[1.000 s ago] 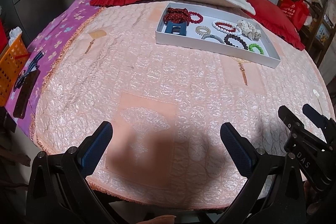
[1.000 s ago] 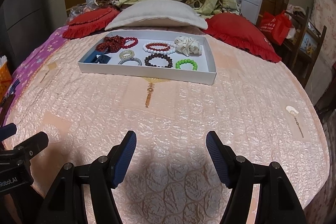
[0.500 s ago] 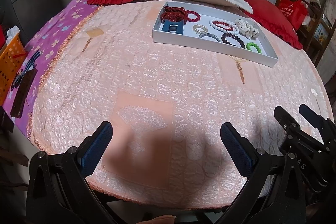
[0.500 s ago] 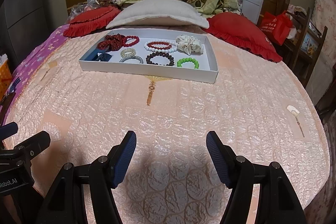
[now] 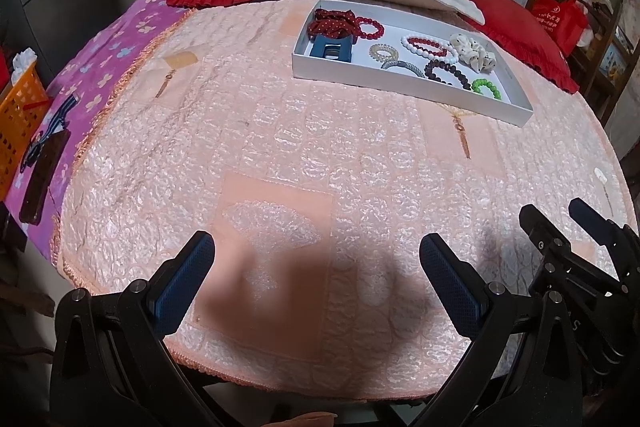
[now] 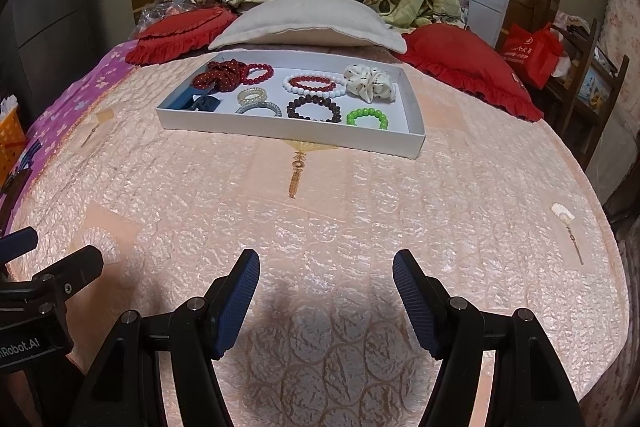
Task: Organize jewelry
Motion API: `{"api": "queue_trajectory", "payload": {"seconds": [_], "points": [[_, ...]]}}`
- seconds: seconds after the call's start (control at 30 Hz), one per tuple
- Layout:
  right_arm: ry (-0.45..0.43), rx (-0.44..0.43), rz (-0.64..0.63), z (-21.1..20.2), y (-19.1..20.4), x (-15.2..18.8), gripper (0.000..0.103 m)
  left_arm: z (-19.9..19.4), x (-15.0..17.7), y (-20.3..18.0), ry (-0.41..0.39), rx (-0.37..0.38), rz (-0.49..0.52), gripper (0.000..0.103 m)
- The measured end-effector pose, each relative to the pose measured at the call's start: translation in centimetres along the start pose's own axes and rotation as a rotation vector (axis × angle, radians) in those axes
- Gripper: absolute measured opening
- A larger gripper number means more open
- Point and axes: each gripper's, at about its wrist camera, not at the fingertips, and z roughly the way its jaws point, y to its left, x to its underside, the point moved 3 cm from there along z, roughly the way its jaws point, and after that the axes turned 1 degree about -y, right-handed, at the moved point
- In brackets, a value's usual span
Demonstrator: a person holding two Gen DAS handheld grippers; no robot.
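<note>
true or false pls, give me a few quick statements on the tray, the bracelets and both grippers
1. The green bracelet lies inside the white tray. True.
2. The right gripper holds a bracelet. False: its jaws are open and empty, over the bedspread.
3. The cream scrunchie sits beside the red and white bracelet. True.
4. The left gripper touches the tray. False: it is open, well short of it.

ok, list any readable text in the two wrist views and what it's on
"nRobot.AI", cut off at the frame edge: on the left gripper body, right wrist view.
"S", a lone letter: on the right gripper body, left wrist view.
White print on the red bag: too blurred to read.
Nothing else legible.
</note>
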Motion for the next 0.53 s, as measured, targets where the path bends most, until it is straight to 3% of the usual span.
{"api": "queue_trajectory", "payload": {"seconds": [0.27,0.53], "points": [[-0.007,-0.007,0.001,0.0,0.2,-0.2,0.067,0.2,-0.6,0.7,-0.010,-0.012,-0.018,0.102],[0.012,-0.026,0.004,0.7,0.4,-0.6,0.067,0.0,-2.1,0.2,-0.057,-0.035,0.026,0.102]]}}
